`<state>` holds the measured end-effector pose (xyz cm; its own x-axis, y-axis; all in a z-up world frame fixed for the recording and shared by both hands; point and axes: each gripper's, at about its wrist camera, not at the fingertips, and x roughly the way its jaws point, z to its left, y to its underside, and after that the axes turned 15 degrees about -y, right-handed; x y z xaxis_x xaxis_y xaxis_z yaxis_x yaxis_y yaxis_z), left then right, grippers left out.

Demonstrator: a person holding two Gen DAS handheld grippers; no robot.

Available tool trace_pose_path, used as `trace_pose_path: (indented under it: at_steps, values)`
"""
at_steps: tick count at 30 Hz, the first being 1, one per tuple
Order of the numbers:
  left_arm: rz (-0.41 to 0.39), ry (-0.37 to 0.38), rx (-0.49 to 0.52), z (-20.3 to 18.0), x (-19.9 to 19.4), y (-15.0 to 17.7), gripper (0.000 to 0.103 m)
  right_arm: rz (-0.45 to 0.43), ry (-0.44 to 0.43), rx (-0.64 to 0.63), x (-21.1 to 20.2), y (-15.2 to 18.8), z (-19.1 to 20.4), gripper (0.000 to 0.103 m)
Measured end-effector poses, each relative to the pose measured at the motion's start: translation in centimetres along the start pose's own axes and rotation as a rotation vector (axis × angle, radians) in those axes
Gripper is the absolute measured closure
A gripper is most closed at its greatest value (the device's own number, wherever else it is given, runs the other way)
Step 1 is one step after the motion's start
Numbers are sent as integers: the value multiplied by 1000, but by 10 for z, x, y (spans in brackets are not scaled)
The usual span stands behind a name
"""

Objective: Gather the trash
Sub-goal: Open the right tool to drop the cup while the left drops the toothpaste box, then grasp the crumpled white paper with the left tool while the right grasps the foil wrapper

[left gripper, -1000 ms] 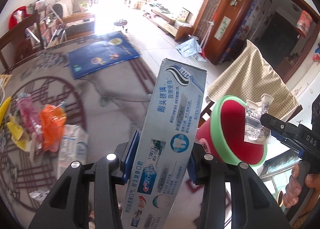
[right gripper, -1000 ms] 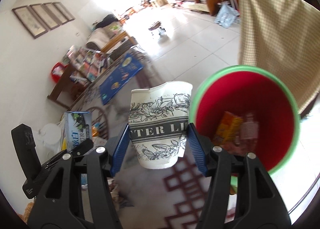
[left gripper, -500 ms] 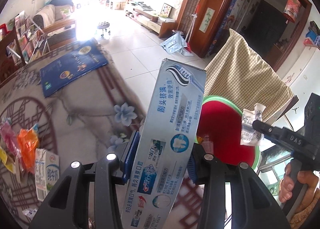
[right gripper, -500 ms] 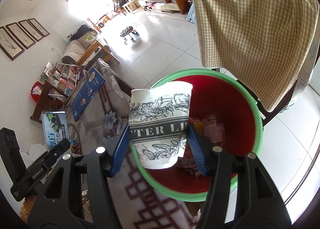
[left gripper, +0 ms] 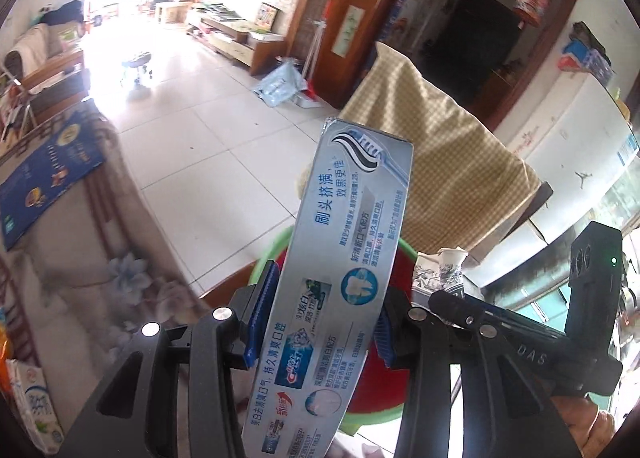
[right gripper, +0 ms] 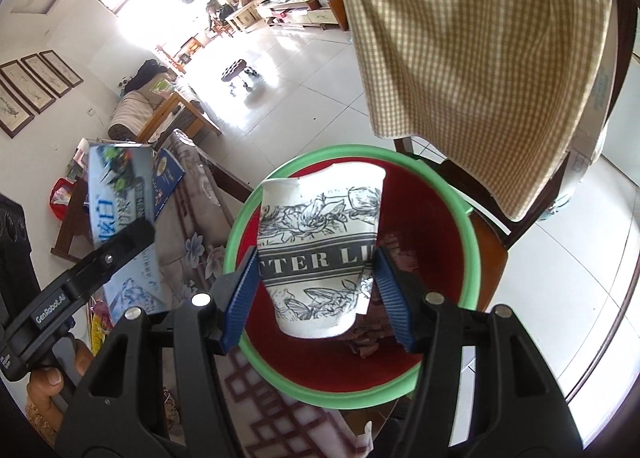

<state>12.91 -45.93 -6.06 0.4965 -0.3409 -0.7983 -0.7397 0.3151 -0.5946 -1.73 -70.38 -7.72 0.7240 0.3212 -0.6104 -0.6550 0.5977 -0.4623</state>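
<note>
My left gripper [left gripper: 320, 318] is shut on a long grey-blue toothpaste box [left gripper: 344, 270], held upright over the red bin with a green rim [left gripper: 376, 390]. My right gripper [right gripper: 316, 298] is shut on a crumpled white paper cup with black flower print [right gripper: 320, 254], held directly above the red bin [right gripper: 436, 254], which holds some trash. The cup [left gripper: 438, 278] and the right gripper also show at the right of the left wrist view. The toothpaste box [right gripper: 120, 197] shows at the left of the right wrist view.
A chair draped in checked cloth [right gripper: 472, 57] stands just behind the bin. The table with a patterned cloth [left gripper: 80, 278] lies to the left, carrying a blue booklet [left gripper: 44, 177] and a milk carton [left gripper: 36, 406]. Tiled floor [left gripper: 208, 153] lies beyond.
Both grippers have moved right off the table toward the bin. The cup now hangs over the bin's opening and the toothpaste box is above its near rim.
</note>
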Motion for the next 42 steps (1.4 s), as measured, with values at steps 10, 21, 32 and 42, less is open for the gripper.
trace_pose_path:
  at_steps: [10, 21, 32, 42]
  values:
    - [29, 29, 64, -32, 25, -10, 39, -21, 30, 40, -13, 5, -17, 42]
    - [-40, -15, -28, 18, -22, 13, 29, -44, 34, -13, -23, 9, 12, 35]
    - [14, -184, -251, 148, -71, 102, 29, 80, -44, -151, 24, 40, 96, 33]
    - [104, -345, -416, 281, -110, 188, 29, 246, -102, -236, 83, 114, 177, 29]
